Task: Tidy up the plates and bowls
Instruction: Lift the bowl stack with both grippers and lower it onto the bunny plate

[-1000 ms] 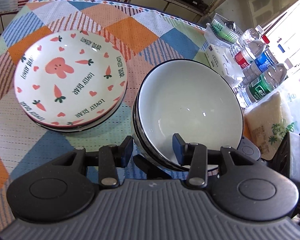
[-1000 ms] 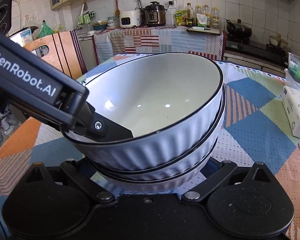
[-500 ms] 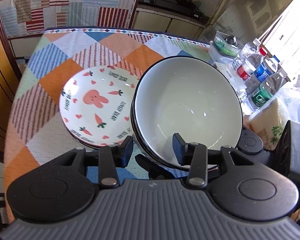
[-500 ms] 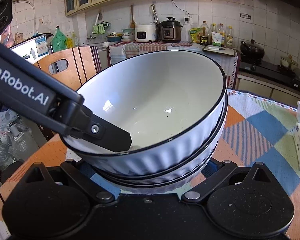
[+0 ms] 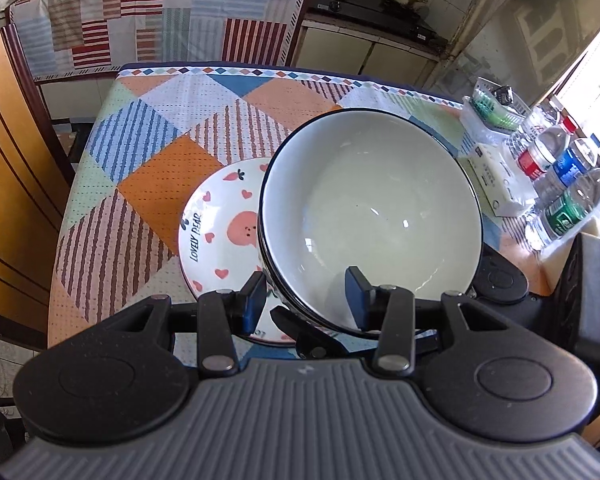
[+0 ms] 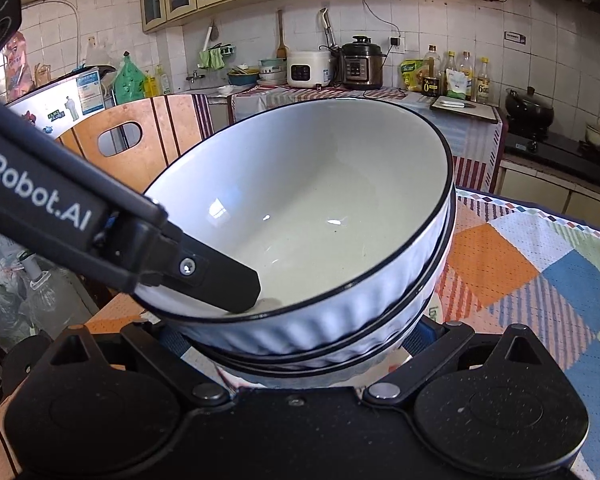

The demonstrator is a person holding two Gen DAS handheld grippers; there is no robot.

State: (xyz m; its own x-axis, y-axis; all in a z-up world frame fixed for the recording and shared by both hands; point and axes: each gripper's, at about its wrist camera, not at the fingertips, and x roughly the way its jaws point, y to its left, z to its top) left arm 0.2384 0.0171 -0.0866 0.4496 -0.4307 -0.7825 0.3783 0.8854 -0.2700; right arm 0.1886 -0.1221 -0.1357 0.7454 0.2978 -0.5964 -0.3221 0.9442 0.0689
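A stack of white ribbed bowls with black rims (image 5: 372, 216) is lifted off the table and tilted. My left gripper (image 5: 306, 300) is shut on the stack's near rim, one finger inside the top bowl and one outside. My right gripper (image 6: 312, 344) grips the stack's lower wall from the other side; its fingertips are hidden under the bowls (image 6: 320, 240). The left gripper's finger (image 6: 216, 280) shows inside the top bowl in the right wrist view. Below the bowls sits a stack of white plates with a pink bunny and carrots (image 5: 220, 232), partly covered by the bowls.
The table has a patchwork cloth (image 5: 160, 152). Water bottles (image 5: 560, 176), a white box (image 5: 496, 184) and a small basket (image 5: 496, 104) stand at its right edge. A wooden chair (image 6: 140, 144) stands at the left side. A kitchen counter lies beyond.
Both grippers have raised the bowl stack off the table and carried it left, so it now hangs partly over the bunny plates. The plates have not moved.
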